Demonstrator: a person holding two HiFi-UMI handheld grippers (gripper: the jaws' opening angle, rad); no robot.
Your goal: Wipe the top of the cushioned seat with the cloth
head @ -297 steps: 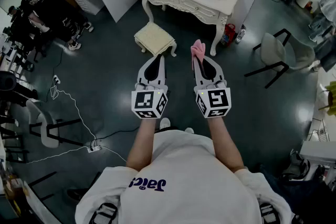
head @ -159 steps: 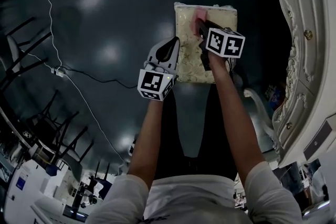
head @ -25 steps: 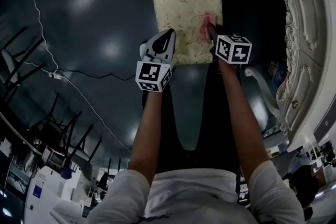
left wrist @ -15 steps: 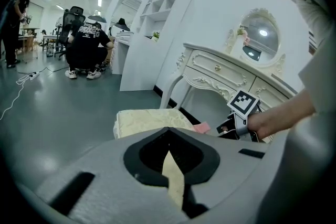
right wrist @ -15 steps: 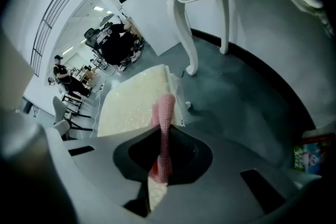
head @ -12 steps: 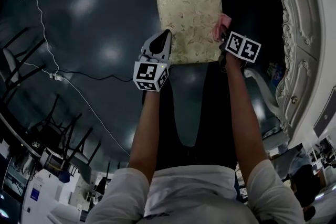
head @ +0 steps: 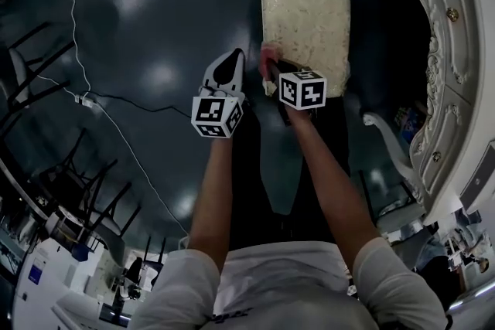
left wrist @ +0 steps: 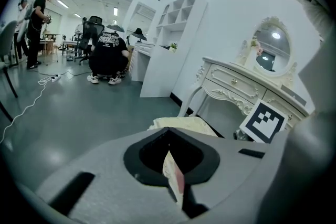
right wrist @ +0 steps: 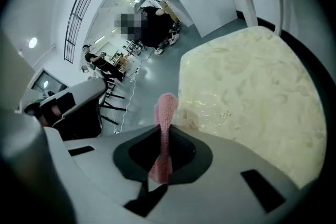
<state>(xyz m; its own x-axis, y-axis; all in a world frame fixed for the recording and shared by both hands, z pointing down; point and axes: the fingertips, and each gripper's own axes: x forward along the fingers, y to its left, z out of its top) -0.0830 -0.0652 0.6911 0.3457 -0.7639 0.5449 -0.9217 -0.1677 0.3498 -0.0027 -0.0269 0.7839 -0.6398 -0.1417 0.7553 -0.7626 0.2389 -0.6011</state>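
The cushioned seat (head: 305, 27) is a cream patterned stool top on the dark floor in front of me. My right gripper (head: 271, 67) is shut on the pink cloth (head: 267, 52), which sits at the seat's near left corner. In the right gripper view the cloth (right wrist: 164, 134) stands up between the closed jaws, with the seat (right wrist: 247, 86) spread out just beyond. My left gripper (head: 233, 58) hangs over the floor to the left of the seat, shut and holding nothing. The left gripper view shows the seat (left wrist: 181, 123) ahead.
A white carved dressing table (head: 456, 50) runs along the right, one curved leg (head: 387, 143) close to my right arm. A cable (head: 116, 100) crosses the floor at left, near dark chairs (head: 46, 166). People (left wrist: 107, 55) stand far back by a white shelf unit (left wrist: 173, 44).
The right gripper has carried the cloth from the seat's right edge across to its near left corner. The left gripper has stayed beside the seat.
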